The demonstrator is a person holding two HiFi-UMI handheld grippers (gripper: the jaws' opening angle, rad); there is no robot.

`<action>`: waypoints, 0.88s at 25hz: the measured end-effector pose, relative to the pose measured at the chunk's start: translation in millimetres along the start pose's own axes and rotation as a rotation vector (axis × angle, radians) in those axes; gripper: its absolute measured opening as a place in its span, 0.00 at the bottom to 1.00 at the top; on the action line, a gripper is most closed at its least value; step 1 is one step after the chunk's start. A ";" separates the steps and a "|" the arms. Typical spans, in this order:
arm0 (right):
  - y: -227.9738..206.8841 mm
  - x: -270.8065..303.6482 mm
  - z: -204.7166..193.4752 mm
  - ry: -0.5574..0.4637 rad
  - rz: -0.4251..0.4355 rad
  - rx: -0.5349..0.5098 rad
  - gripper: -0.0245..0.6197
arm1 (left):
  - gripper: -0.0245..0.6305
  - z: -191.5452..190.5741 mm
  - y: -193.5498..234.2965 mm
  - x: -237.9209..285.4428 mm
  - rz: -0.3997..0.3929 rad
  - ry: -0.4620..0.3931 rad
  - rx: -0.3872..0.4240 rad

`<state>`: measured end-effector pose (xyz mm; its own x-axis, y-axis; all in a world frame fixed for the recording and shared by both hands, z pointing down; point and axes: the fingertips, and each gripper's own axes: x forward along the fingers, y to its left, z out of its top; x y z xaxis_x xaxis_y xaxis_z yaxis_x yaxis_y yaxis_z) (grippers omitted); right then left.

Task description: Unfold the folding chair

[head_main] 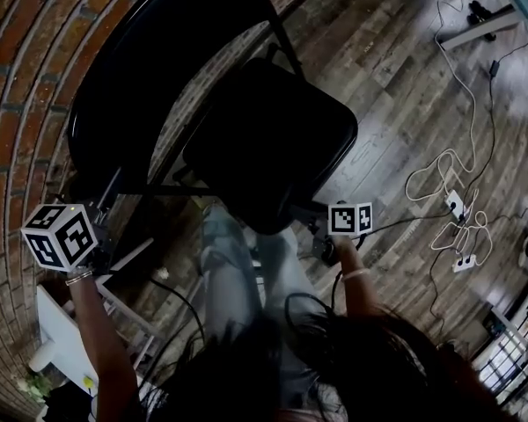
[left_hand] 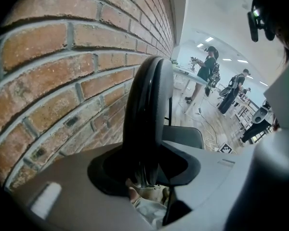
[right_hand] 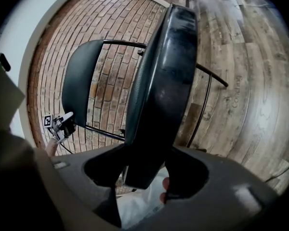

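A black folding chair stands against the brick wall. In the head view its backrest is at the upper left and its padded seat in the middle, tilted. My left gripper is at the backrest's lower edge. In the left gripper view the backrest runs edge-on between the jaws of that gripper, which is shut on it. My right gripper is at the seat's front edge. The right gripper view has the seat edge-on inside the jaws of the right gripper, clamped. The backrest and the left gripper show behind it.
The brick wall runs along the left, close behind the chair. White cables and a power strip lie on the wooden floor to the right. A white stand is at the lower left. People stand at tables far off.
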<state>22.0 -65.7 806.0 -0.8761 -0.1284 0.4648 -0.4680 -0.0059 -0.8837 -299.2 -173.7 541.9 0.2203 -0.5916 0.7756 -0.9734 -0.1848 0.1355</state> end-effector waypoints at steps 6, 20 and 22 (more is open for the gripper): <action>-15.3 -2.5 -4.6 0.011 -0.002 0.009 0.42 | 0.31 -4.1 -1.8 4.5 -0.008 0.001 -0.012; -36.3 -1.5 -13.1 0.020 -0.027 0.027 0.43 | 0.31 -10.7 8.5 12.9 -0.012 -0.011 -0.027; -39.5 -1.8 -13.9 0.020 -0.032 0.029 0.43 | 0.31 -10.9 10.1 14.6 -0.014 -0.010 -0.030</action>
<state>40.4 -51.4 840.8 -0.8629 -0.1074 0.4939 -0.4928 -0.0381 -0.8693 -306.6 -175.7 561.3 0.2340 -0.5970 0.7674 -0.9717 -0.1696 0.1643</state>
